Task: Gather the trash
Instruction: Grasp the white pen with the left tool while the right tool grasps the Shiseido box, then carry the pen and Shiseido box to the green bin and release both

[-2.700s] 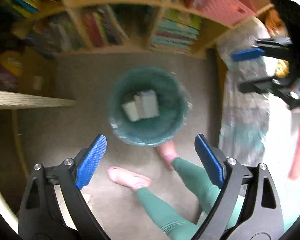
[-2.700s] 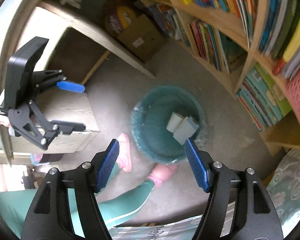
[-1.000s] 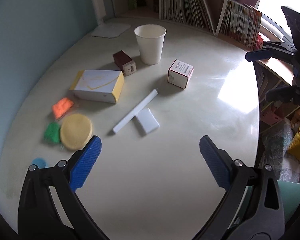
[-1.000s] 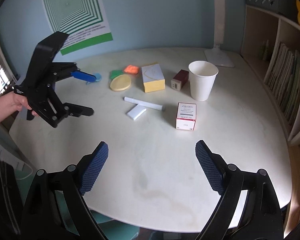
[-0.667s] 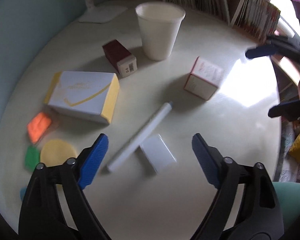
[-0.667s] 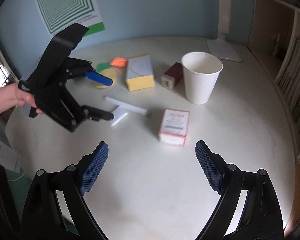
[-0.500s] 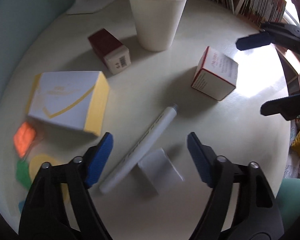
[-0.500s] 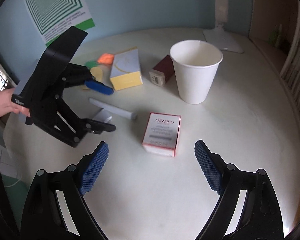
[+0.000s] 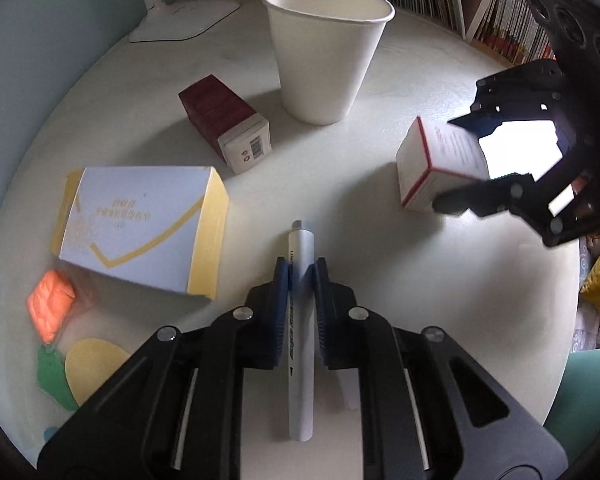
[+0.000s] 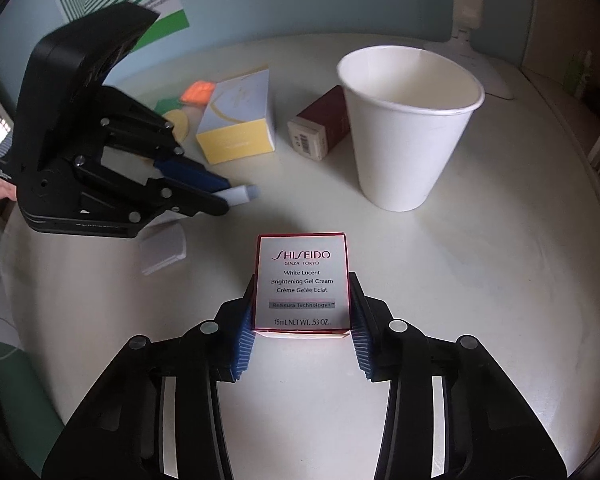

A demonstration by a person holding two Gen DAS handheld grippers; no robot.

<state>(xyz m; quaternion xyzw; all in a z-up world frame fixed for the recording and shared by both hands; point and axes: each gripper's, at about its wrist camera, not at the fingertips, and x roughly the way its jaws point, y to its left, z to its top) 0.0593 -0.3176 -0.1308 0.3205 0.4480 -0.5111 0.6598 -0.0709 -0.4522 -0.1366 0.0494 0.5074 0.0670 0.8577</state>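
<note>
My left gripper is shut on a white marker pen that lies along its fingers on the round white table. In the right wrist view the left gripper holds the pen's tip low over the table. My right gripper is shut on a small white Shiseido box with red edges. In the left wrist view that box sits between the right gripper's fingers at the right.
A white paper cup stands at the back. A maroon box, a yellow-and-white box, an orange sponge, a yellow disc, a green piece and a small white card lie on the table. A lamp base stands behind.
Both grippers moved from over the floor bin to the table and lowered. The left one closed on the marker pen; the right one closed on the Shiseido box.
</note>
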